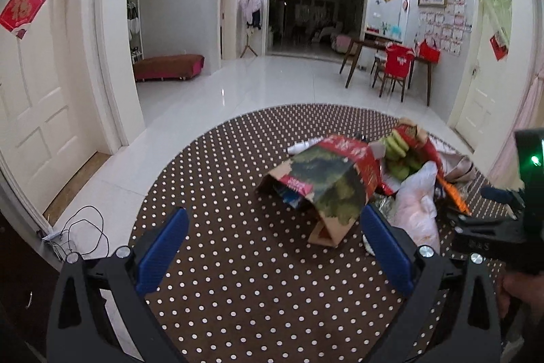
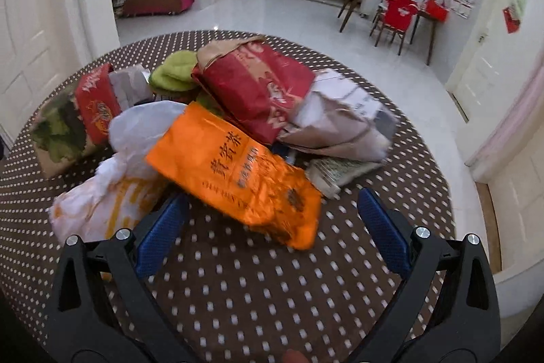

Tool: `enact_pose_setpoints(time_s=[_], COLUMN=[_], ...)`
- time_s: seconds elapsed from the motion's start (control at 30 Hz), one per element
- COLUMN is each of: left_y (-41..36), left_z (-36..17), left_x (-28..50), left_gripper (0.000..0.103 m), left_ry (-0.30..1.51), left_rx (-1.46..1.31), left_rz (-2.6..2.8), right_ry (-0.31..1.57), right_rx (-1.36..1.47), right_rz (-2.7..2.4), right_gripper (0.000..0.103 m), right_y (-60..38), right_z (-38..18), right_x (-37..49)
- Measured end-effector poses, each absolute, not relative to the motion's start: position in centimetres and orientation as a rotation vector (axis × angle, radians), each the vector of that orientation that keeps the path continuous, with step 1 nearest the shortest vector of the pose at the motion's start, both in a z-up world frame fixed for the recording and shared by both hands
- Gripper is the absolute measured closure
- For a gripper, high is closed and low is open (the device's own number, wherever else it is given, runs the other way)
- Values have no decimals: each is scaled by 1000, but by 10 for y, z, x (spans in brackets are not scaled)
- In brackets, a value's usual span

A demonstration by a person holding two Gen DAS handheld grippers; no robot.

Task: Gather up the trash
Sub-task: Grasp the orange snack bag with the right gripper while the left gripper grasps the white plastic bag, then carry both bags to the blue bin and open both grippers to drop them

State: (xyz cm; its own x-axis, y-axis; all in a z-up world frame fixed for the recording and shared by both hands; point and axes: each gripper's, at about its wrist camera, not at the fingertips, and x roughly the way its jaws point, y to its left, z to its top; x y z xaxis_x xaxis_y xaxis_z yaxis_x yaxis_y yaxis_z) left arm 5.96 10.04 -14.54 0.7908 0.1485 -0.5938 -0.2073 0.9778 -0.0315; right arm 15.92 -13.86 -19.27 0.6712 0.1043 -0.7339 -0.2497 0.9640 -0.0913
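Left tool (image 1: 273,227) spread, nothing between its pads, low over the dotted worktop (image 1: 238,295). Trash pile (image 2: 217,125) at frame centre. Right tool (image 2: 272,210) spread wide; orange packet (image 2: 234,169) lies between its pads, unpinched.

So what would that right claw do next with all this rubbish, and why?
Probably ease forward and close on the orange packet. The right claw is open and empty, and the packet's near end lies right between its blue fingers, nearest of the pile on the dotted table.
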Motion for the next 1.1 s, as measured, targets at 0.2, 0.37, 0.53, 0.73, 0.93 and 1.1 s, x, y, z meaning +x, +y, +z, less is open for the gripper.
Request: enact_pose_setpoints(time_s=[0.2,0.37,0.53,0.73,0.93,1.1], left_y=[75,34,3,-15,-28,-42], left_z=[-148,-153,-171,-172,-164,-142], left_x=[63,78,102,111,101,91], left_gripper=[4,4,5,63,70,70], left_ry=[651,671,724,756,711,640], left_rx=[-79,19,128,152,133,94], left_rz=[81,-3,-19,-94,-121,-160], right_ry=[834,837,831,807,760,739], right_rx=[-104,-14,110,233,287,339], right_rz=[247,274,302,343,350,307], right_gripper=[77,82,83,83,83,83], right_y=[-152,-181,-217,-260,-296,-341], right_z=[-196,-192,-184,-175,-161,-159], right_x=[169,158,142,125,112,98])
